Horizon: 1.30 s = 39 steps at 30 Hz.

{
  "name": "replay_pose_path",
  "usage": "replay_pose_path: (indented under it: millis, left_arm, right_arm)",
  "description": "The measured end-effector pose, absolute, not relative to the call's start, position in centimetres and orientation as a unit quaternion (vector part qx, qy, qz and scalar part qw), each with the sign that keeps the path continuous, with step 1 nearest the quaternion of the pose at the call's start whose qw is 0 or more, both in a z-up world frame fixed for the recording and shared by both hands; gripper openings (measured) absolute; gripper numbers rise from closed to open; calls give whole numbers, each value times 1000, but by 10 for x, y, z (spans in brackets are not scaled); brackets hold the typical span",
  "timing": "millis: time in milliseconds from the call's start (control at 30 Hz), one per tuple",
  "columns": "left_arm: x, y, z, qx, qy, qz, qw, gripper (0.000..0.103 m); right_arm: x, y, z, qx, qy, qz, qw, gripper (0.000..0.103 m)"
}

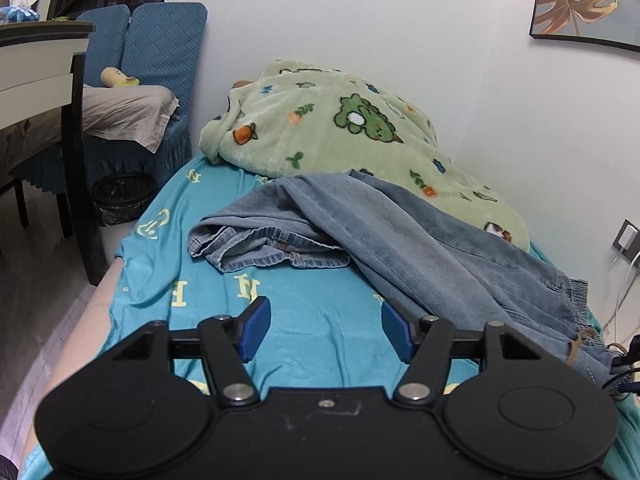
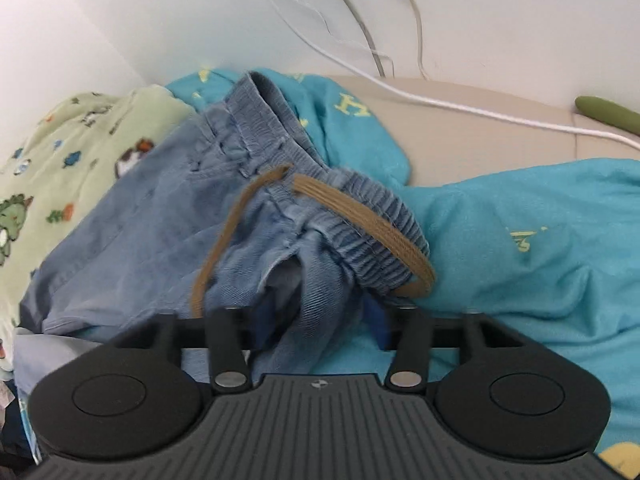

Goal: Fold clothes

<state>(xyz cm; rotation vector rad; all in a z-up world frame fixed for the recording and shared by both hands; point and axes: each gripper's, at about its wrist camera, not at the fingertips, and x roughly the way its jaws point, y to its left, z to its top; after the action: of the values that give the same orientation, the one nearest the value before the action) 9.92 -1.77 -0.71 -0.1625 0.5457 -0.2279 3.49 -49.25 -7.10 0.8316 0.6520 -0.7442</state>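
A pair of blue jeans (image 1: 400, 232) lies crumpled across the turquoise sheet (image 1: 280, 280), legs toward the far left and elastic waistband at the near right. My left gripper (image 1: 326, 320) hovers open over the bare sheet, just short of the jeans, with nothing between its blue pads (image 1: 254, 328). In the right wrist view the jeans (image 2: 160, 216) fill the middle, with a tan drawstring (image 2: 360, 216) looped over the waistband. My right gripper (image 2: 320, 320) is open, its fingers set wide on either side of a bunched fold of waistband denim that partly hides the pads.
A green cartoon-print fleece blanket (image 1: 320, 128) is heaped against the wall behind the jeans. White cables (image 2: 440, 100) run down the wall and over the bare mattress (image 2: 480, 128). A blue-covered chair (image 1: 152, 80), a table (image 1: 40, 60) and a bin (image 1: 120, 196) stand left of the bed.
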Motion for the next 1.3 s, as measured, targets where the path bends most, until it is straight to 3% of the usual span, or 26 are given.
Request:
replay_pose_path:
  millis: [267,400,467,600,1067,1100,1167,1233,1300]
  left_arm:
    - [94,-18,-1,-59,261,-106,958,60]
    - [99,-15,-3,-49,267,-86,959,60]
    - [102,-13,-4,-44,268,-74,960,60]
    - [109,-3,-11,-55,276,-69,957,60]
    - [150,27,-50,-80,304,-50,948,59]
    - [153,29,-52,-86,306,-49,947,59]
    - [158,33,-54,-99,310,-45,944,59]
    - [159,35,-52,-105,304,-42,946,59]
    - [156,37,-47,-116,292,-43,948,58]
  right_arm:
    - [39,-443,-18,303,185,-333,873,70]
    - [116,-401,-21,236,235,-195,922,68]
    - [161,-375,-29,198,271,-120,934,62]
    - [245,-320,-41,143,302,-12,942,62]
    - [415,-225,-64,80,313,57,945,61]
    - [418,-220,-65,69,320,57,943,56]
    - [420,-213,-66,49,329,57,941,17]
    - [405,-211,-59,37,318,56,946,2]
    - [381,-209,-46,31,304,67,950,2]
